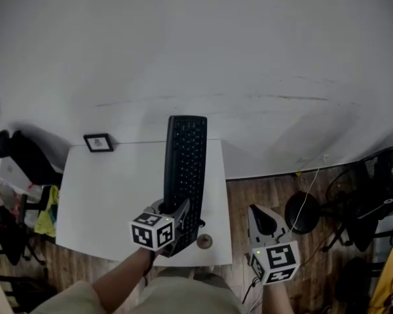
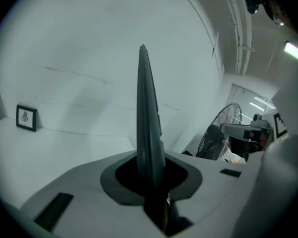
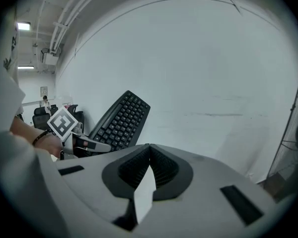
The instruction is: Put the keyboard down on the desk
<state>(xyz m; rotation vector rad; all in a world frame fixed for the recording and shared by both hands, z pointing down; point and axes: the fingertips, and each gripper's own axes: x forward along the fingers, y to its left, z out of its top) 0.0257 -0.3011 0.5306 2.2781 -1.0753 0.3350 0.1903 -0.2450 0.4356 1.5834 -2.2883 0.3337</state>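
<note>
My left gripper (image 1: 180, 218) is shut on the near end of a black keyboard (image 1: 185, 162), which reaches away from me over the white desk (image 1: 111, 195). The keyboard is tipped onto its long edge, keys turned to the right. In the left gripper view the keyboard (image 2: 148, 123) shows edge-on, clamped between the jaws of the left gripper (image 2: 151, 177). Whether it touches the desk I cannot tell. My right gripper (image 1: 262, 218) hangs to the right of the desk over the floor, shut with nothing held. In its own view the right gripper (image 3: 149, 145) has its jaws meeting, and the keyboard (image 3: 120, 121) lies to its left.
A small framed picture (image 1: 98, 142) stands at the desk's far left by the white wall. A small round brown object (image 1: 204, 241) sits near the desk's front right edge. A fan (image 1: 373, 188) and a black round base (image 1: 303, 212) stand on the wooden floor at right.
</note>
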